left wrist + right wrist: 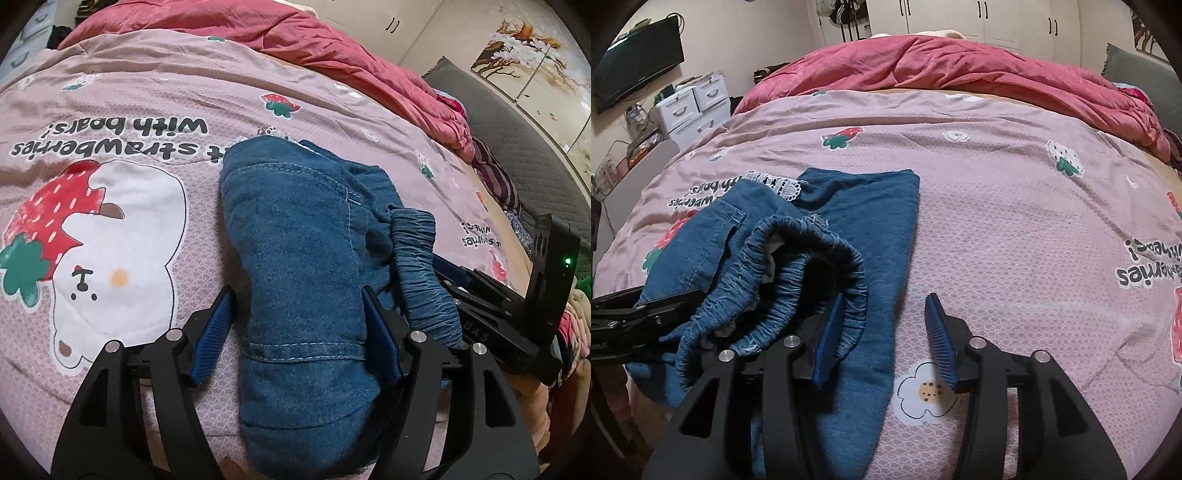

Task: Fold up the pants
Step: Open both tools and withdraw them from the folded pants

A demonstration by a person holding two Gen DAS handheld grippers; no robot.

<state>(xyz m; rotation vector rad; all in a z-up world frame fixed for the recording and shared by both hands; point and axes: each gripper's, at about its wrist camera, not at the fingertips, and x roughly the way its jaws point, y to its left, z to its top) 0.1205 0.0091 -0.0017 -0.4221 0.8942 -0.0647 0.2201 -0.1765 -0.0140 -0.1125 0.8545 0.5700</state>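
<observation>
On the pink bedspread (997, 206) the blue pants (857, 236) lie folded into a thick bundle, elastic waistband (812, 258) bunched on top (a strip of white lace shows at the far end). The left gripper (299, 332) straddles the bundle, jaws spread, not pressing it. The right gripper (886, 339) stands spread too, one pad against the waistband, the other over bare bedspread. A red quilt (960, 70) is heaped behind.
</observation>
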